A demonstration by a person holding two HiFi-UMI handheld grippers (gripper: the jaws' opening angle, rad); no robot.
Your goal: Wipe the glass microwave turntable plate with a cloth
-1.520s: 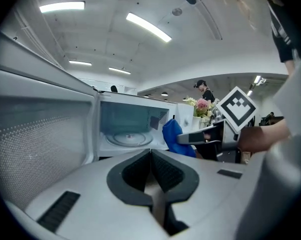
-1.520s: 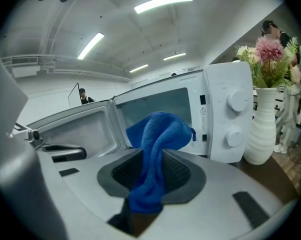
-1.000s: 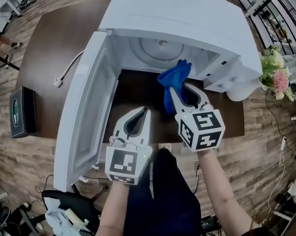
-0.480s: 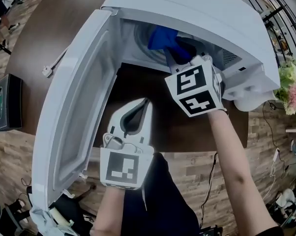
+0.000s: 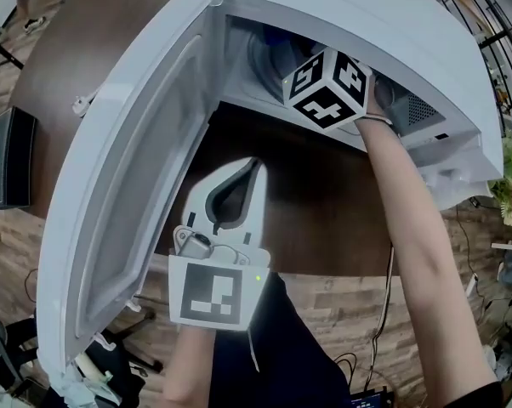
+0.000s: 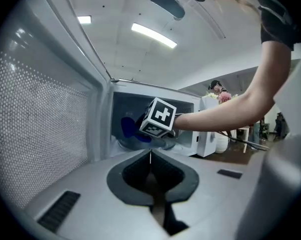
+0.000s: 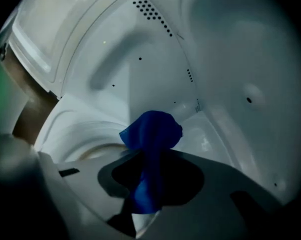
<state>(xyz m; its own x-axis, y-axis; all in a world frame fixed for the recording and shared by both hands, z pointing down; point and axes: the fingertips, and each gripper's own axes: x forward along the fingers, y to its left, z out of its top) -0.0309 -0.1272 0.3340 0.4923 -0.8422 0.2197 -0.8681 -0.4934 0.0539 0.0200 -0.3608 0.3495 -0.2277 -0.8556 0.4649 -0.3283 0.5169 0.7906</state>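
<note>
My right gripper [image 7: 149, 156] reaches deep inside the microwave [image 5: 349, 15], its jaws clamped on the blue cloth [image 7: 153, 129]. The cloth runs lengthwise along the line of the jaws, and its bunched end sticks out past the tips toward the back wall. The glass plate [image 7: 93, 150] lies flat on the oven floor, below and to the left of that bunch. I cannot tell whether the cloth touches it. The walls stand close on both sides and the ceiling is low.

From my head I see only the marker cube and my forearm at the opening; the cloth and jaws are hidden under the top of the oven. The left gripper view shows the cloth as a blue patch over the plate.

My left gripper [image 5: 254, 167] hangs outside over the dark counter [image 5: 315, 202], jaws closed on nothing and pointing at the opening. The open door [image 5: 128, 185] stands just to its left.
</note>
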